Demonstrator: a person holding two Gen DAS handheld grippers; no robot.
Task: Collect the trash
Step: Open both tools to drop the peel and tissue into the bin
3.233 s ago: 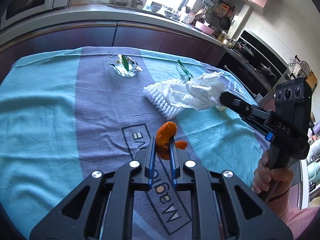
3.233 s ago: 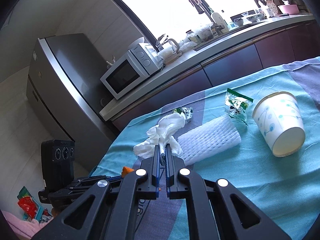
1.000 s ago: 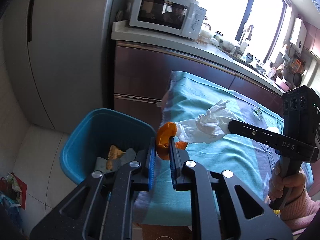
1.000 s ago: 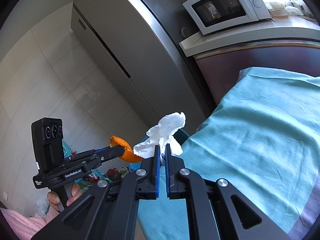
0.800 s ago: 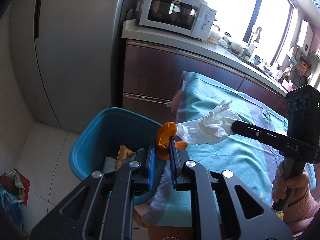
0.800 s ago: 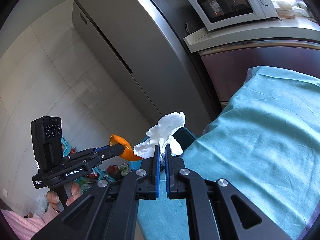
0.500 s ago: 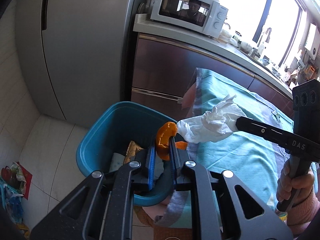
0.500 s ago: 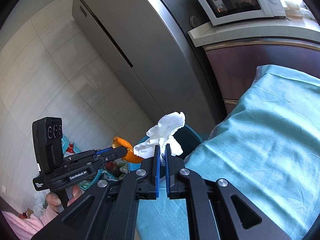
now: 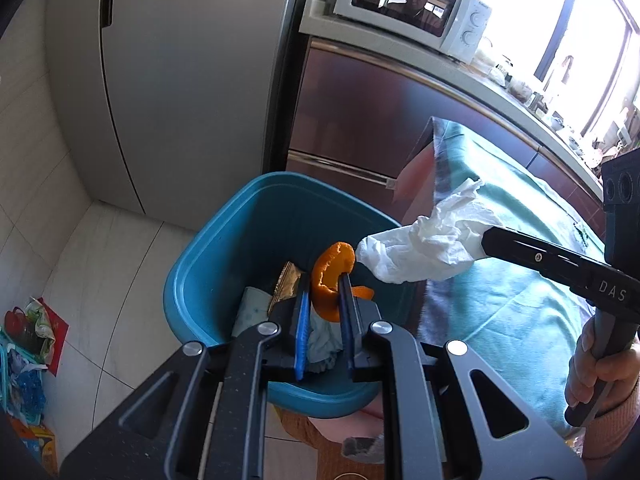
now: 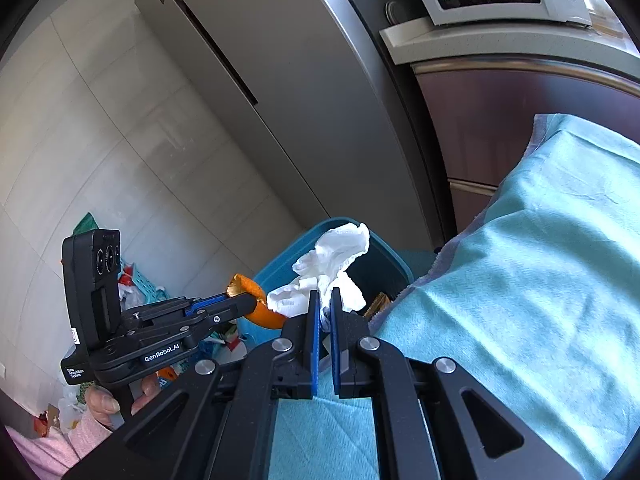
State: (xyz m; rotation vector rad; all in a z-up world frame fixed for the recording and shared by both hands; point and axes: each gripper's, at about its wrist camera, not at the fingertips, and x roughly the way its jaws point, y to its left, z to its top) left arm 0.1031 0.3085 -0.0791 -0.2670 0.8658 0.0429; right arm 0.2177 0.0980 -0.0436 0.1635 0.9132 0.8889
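Observation:
My left gripper (image 9: 325,280) is shut on an orange peel (image 9: 331,280) and holds it above the open blue trash bin (image 9: 208,264). My right gripper (image 10: 325,294) is shut on a crumpled white tissue (image 10: 332,270), held near the bin's rim (image 10: 276,260) beside the table edge. In the left wrist view the tissue (image 9: 428,240) hangs just right of the peel. In the right wrist view the peel (image 10: 256,304) sits at the left gripper's tips (image 10: 250,302). The bin holds some trash, a brown wrapper (image 9: 286,284) among it.
The table with a teal cloth (image 9: 512,280) stands right of the bin. A steel fridge (image 9: 180,80) and a dark cabinet (image 9: 360,120) with a microwave (image 9: 408,4) stand behind. Bags and clutter (image 9: 24,344) lie on the tiled floor at left.
Both grippers have swung left from the table to over the bin, still holding the peel and the tissue. The bin now lies right under the left gripper.

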